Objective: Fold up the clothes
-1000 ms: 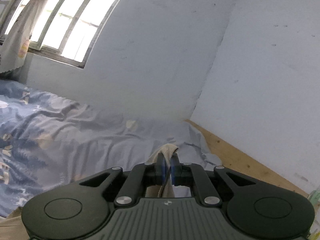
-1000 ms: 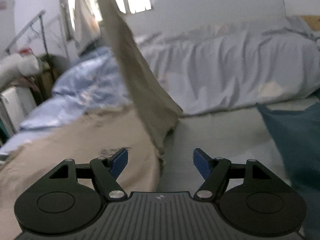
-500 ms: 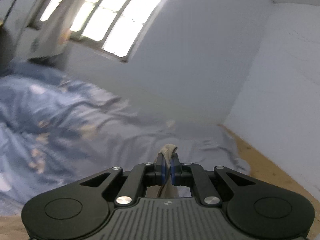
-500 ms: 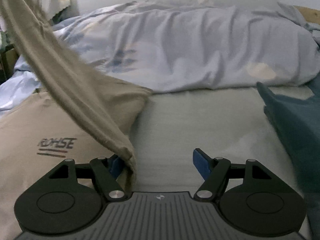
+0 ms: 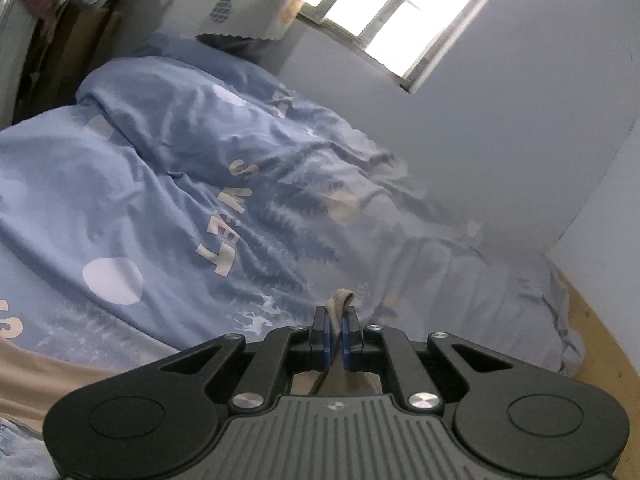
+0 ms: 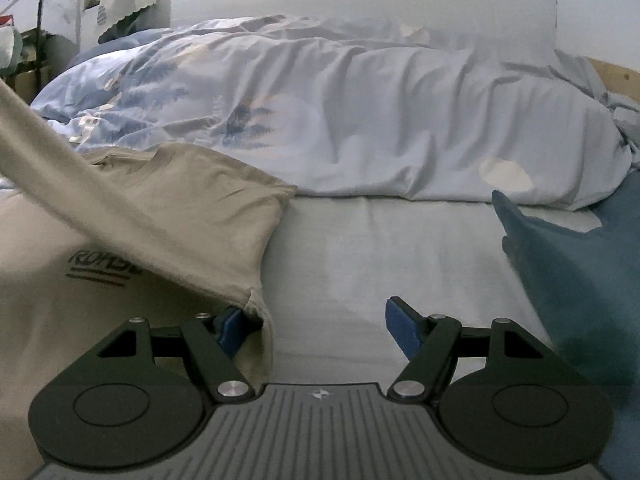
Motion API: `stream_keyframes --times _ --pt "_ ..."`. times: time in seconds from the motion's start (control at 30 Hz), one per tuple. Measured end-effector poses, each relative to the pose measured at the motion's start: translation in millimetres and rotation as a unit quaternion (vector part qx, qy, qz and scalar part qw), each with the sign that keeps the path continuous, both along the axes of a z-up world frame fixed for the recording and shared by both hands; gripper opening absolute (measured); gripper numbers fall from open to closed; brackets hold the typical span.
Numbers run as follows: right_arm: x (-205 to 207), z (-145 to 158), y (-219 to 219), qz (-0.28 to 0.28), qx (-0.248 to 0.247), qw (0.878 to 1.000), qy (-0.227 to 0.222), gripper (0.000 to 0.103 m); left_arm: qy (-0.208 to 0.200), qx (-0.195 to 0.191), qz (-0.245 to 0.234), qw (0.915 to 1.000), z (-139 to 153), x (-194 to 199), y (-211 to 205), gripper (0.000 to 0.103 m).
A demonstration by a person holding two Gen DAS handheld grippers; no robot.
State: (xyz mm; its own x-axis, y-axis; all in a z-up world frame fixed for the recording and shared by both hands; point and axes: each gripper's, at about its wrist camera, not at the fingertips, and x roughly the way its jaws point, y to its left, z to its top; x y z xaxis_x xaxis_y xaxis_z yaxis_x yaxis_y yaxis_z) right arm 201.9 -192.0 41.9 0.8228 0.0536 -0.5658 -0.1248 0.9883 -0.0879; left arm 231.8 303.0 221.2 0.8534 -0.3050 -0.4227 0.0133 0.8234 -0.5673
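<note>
**Shirt edge lifted on my left, right jaws waiting wide**

Beige shirt lies spread on the pale sheet of the bed, its printed chest facing up, in front of the rumpled blue duvet. I have my left gripper clamped tight on a small tuck of that fabric; a loop pokes out above the blue pads. From the right wrist view, a band of shirt rises up and out to the left, so I judge the left side is holding it aloft to carry it across as a fold. My left tool points up toward the duvet and window, rolled off level. My right gripper sits low and level over the sheet, jaws spread wide and gripping nothing, its left finger touching the shirt's hanging corner, ready, I think, to pin or catch it. A teal garment waits at right.
</note>
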Motion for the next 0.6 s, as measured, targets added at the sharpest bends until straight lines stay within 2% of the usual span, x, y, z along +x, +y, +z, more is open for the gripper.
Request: stream_keyframes --times 0.07,0.27,0.37,0.4,0.43,0.5,0.6 --pt "-3 0 2 0.003 -0.006 1.000 -0.005 0.073 0.010 0.004 -0.001 0.9999 -11 -1 9 0.003" --pt "-6 -8 12 0.010 -0.034 0.999 -0.007 0.073 0.103 0.007 0.028 0.9943 -95 19 35 0.004" --pt "-7 -10 15 0.013 -0.045 0.999 -0.006 0.073 0.135 0.012 0.045 0.9898 -125 23 43 0.004" --pt "-7 -10 15 0.013 -0.045 0.999 -0.006 0.073 0.149 0.006 0.053 0.9874 -134 21 50 0.011" --pt "-8 -10 15 0.014 -0.046 0.999 -0.006 0.073 0.152 0.001 0.055 0.9869 -138 18 56 0.026" --pt "-7 -10 15 0.015 -0.046 0.999 -0.006 0.073 0.154 -0.008 0.058 0.9862 -145 11 67 0.044" --pt "-8 -11 16 0.017 -0.050 0.999 -0.007 0.073 0.137 -0.012 0.037 0.9898 -141 -12 75 0.053"
